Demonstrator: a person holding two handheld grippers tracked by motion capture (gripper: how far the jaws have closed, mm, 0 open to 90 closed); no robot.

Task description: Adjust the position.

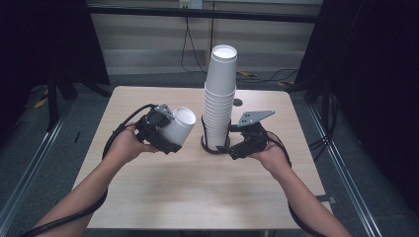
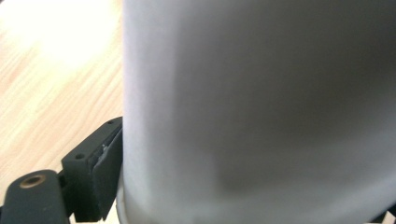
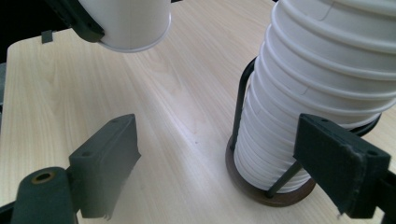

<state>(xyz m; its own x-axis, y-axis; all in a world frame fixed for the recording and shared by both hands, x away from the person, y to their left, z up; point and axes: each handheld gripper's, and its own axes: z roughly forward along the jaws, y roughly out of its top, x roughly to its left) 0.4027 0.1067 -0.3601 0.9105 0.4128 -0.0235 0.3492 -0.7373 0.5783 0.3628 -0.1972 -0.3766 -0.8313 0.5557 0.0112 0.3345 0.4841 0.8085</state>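
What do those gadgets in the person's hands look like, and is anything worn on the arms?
Both forearms are bare, with no sleeves in view. The left gripper and right gripper are black, each with two blocky flat-padded jaws and a thick black cable trailing back. The right one carries a grey three-cornered plate on top.

High view looks down on the table (image 1: 163,197); both tool views sit close, sharing the cup (image 1: 179,126).
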